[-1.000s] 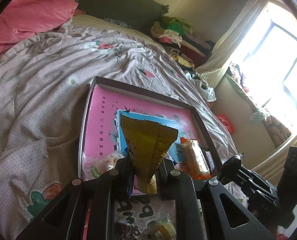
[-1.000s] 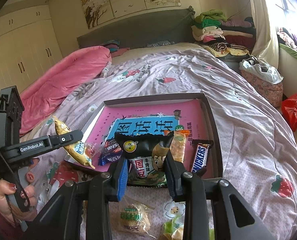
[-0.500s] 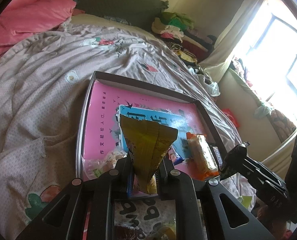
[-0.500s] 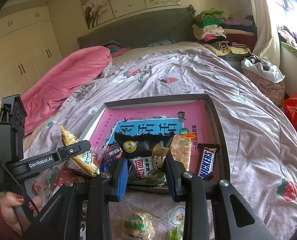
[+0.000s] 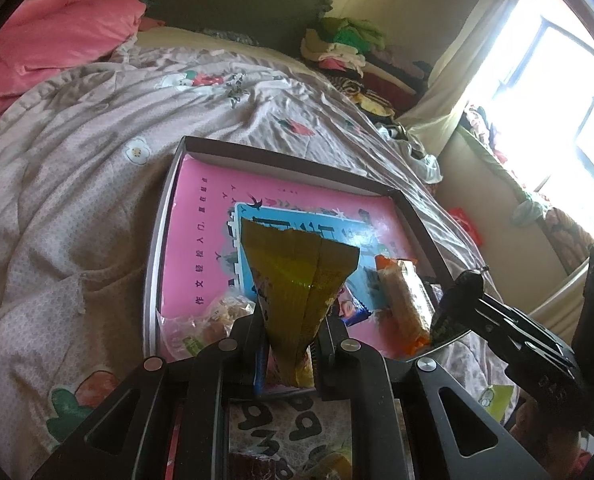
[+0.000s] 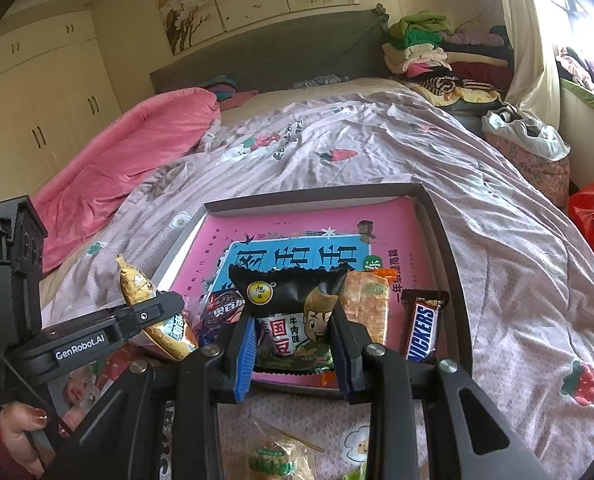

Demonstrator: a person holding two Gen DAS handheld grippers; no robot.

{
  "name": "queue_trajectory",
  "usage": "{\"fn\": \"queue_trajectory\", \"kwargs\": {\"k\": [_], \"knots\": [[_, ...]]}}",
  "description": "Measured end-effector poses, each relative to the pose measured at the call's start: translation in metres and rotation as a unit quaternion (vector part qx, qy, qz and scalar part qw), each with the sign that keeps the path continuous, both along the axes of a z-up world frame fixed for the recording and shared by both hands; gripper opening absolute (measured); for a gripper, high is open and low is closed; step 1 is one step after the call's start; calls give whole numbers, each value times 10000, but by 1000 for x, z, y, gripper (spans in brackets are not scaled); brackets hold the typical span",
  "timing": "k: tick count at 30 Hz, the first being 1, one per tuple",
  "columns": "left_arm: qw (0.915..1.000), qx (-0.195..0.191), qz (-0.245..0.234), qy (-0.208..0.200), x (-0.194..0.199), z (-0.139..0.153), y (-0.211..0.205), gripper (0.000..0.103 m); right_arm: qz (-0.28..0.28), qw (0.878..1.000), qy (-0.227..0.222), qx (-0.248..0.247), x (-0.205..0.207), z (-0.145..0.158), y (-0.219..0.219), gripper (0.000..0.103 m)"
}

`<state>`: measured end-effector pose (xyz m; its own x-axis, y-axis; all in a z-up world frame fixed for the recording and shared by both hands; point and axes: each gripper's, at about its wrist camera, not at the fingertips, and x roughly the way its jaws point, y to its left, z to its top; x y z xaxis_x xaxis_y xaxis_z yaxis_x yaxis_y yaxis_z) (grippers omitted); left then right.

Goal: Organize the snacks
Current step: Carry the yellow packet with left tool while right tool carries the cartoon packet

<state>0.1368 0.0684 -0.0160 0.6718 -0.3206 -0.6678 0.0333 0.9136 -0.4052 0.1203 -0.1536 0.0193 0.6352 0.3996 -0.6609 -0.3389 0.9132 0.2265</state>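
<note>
A shallow box (image 5: pixel 165 216) with a pink printed floor lies on the bed; it also shows in the right wrist view (image 6: pixel 445 232). My left gripper (image 5: pixel 291 354) is shut on a gold snack packet (image 5: pixel 297 276), held upright over the box's near left edge. My right gripper (image 6: pixel 293 340) is shut on a black beef-flavour snack bag (image 6: pixel 289 300) over the box's near edge. In the box lie an orange cracker pack (image 6: pixel 367 304), a Snickers bar (image 6: pixel 421 328), a dark blue packet (image 6: pixel 221 308) and a clear bag of sweets (image 5: pixel 213 316).
Loose wrapped snacks (image 6: pixel 277 460) lie on the quilt just before the box. A pink duvet (image 6: pixel 129 148) is heaped at the far left of the bed. Folded clothes (image 6: pixel 429 48) are piled by the headboard. A red bag (image 6: pixel 593 216) sits on the floor at right.
Both grippers have moved forward over the box's near edge with their packets still held. The left one has come closer to the right one.
</note>
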Motion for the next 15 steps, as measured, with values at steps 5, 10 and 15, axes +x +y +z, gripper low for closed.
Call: {"fn": "queue_trajectory", "kwargs": {"k": [5, 10, 15], "knots": [[10000, -1, -39, 22, 2, -2, -1, 17, 8, 10000, 53, -22, 5, -3, 4, 33], [10000, 6, -67, 38, 3, -3, -1, 17, 9, 9999, 99, -31, 9, -6, 8, 33], [9999, 23, -129, 58, 4, -5, -4, 17, 32, 9998, 179, -50, 13, -11, 11, 33]]}}
